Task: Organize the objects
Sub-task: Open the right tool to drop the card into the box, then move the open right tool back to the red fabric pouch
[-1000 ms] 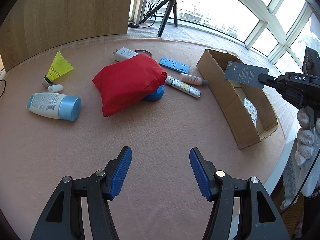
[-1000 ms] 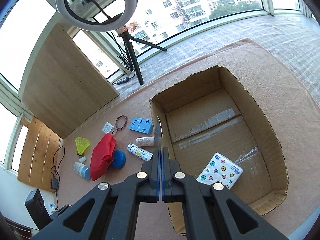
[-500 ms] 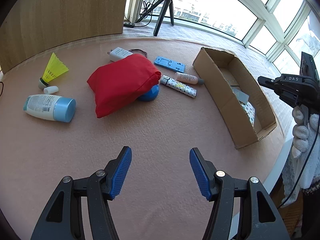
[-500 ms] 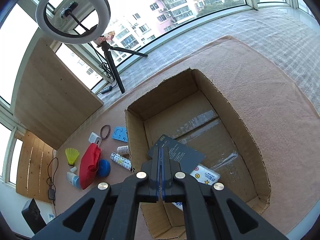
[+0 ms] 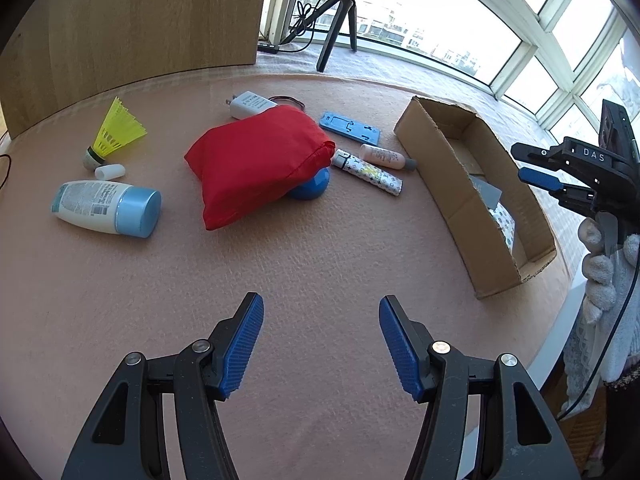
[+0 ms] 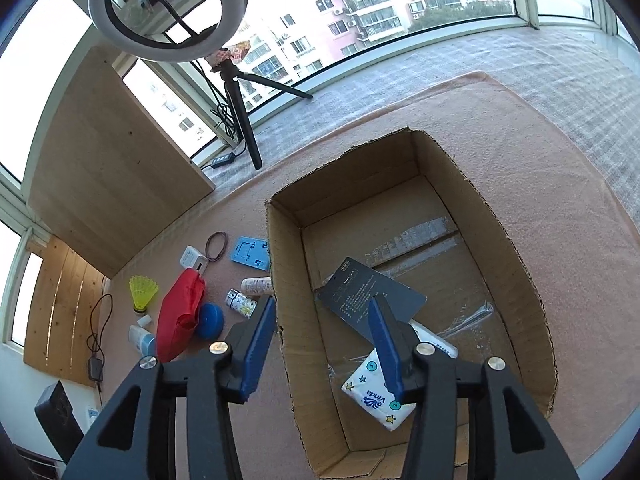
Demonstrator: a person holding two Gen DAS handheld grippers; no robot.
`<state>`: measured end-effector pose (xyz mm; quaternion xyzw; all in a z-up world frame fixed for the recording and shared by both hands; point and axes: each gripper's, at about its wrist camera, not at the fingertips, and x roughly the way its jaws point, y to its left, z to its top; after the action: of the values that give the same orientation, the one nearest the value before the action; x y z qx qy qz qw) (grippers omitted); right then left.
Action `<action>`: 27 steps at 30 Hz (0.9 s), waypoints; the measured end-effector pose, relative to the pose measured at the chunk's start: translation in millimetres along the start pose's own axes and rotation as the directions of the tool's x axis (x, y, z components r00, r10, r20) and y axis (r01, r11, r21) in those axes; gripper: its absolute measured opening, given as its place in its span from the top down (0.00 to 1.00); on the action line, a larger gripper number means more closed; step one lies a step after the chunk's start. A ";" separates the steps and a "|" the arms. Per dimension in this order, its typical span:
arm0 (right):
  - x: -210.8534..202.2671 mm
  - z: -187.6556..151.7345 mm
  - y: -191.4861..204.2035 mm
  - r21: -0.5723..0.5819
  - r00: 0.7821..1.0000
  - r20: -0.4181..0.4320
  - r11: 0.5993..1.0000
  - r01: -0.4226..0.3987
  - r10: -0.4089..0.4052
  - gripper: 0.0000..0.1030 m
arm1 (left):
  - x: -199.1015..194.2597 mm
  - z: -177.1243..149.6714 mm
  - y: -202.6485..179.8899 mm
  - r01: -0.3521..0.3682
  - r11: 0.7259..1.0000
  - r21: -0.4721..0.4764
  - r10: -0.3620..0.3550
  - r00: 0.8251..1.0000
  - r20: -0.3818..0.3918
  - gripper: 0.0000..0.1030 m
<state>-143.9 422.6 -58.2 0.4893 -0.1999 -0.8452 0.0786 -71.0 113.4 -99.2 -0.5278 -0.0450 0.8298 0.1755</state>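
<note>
Curved bay of windows [image 6: 400, 4] wraps the far side, bright daylight, apartment blocks outside. Ring light [image 6: 166, 8] on a black tripod [image 6: 244, 120] stands on the checked sill just beyond the pink felt table [image 5: 320, 248], a power strip [image 6: 222, 160] by its feet. Left of the tripod, a wood panel [image 5: 132, 28] leans upright at the table's edge.
</note>
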 end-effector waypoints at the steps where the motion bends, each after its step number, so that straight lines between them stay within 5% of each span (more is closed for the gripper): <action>1: 1.9 0.4 5.5 -0.020 1.000 -0.006 1.000 -0.001 0.001 0.57 | -0.2 -0.2 1.5 -0.001 1.000 -0.003 0.001 1.000 0.000 0.38; 15: 47.4 -0.3 102.5 -0.302 0.999 -0.053 0.953 -0.009 -0.007 0.57 | -15.2 -8.1 36.0 -0.040 0.996 -0.075 0.042 0.999 0.024 0.38; 27: 117.3 13.8 151.1 -0.253 0.979 -0.193 0.960 -0.121 0.073 0.57 | -30.6 -22.8 79.4 -0.082 0.985 -0.153 0.087 0.996 0.030 0.38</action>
<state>-224.9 250.5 -82.8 0.5391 -0.1018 -0.8113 0.2023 -58.4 26.4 -103.6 -0.5260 -0.0889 0.8401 0.0985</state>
